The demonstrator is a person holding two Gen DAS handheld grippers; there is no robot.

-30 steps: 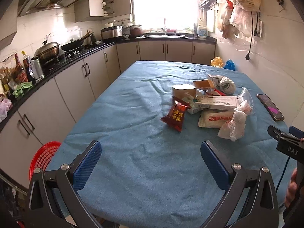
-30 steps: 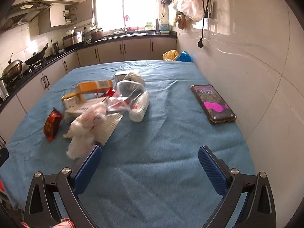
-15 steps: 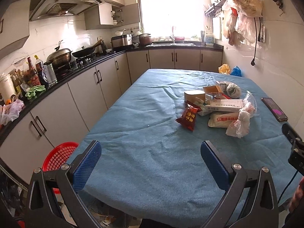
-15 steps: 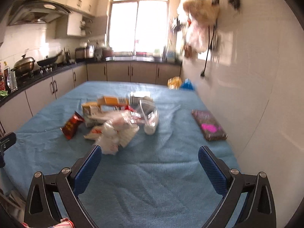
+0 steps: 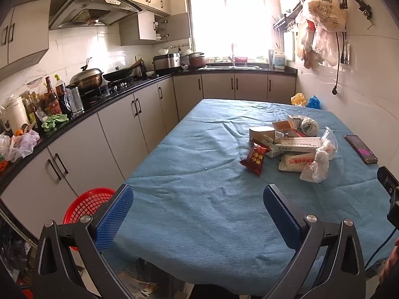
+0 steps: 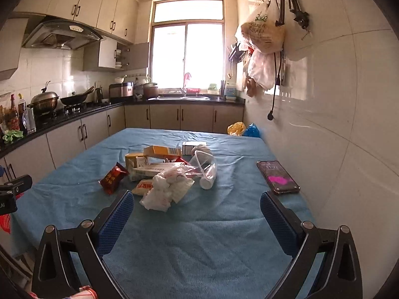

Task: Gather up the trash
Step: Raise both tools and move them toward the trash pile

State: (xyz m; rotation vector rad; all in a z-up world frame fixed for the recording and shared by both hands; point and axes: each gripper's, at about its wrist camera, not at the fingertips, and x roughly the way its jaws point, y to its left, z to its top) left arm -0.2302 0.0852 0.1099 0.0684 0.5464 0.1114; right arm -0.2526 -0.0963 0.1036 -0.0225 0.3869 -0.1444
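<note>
A pile of trash lies on the blue-clothed table (image 5: pixel 199 211): a red snack packet (image 5: pixel 254 159), a crumpled white plastic bag (image 5: pixel 316 164), flat white boxes (image 5: pixel 296 145) and an orange carton (image 5: pixel 283 125). In the right wrist view the same pile shows the red packet (image 6: pixel 112 177), the white bag (image 6: pixel 162 189), a clear plastic cup (image 6: pixel 205 168) and the orange carton (image 6: pixel 163 151). My left gripper (image 5: pixel 198 214) is open and empty over the near table edge. My right gripper (image 6: pixel 197 214) is open and empty, just short of the white bag.
A red mesh basket (image 5: pixel 84 204) stands on the floor left of the table. A phone (image 6: pixel 277 177) lies near the tiled wall at the table's right side. Kitchen cabinets and a cluttered counter (image 5: pixel 74 114) run along the left. Plastic bags hang on the wall (image 6: pixel 261 39).
Both grippers have drawn back and tilted up; the pile now sits farther away and more of the kitchen and the red basket shows. Both stay open.
</note>
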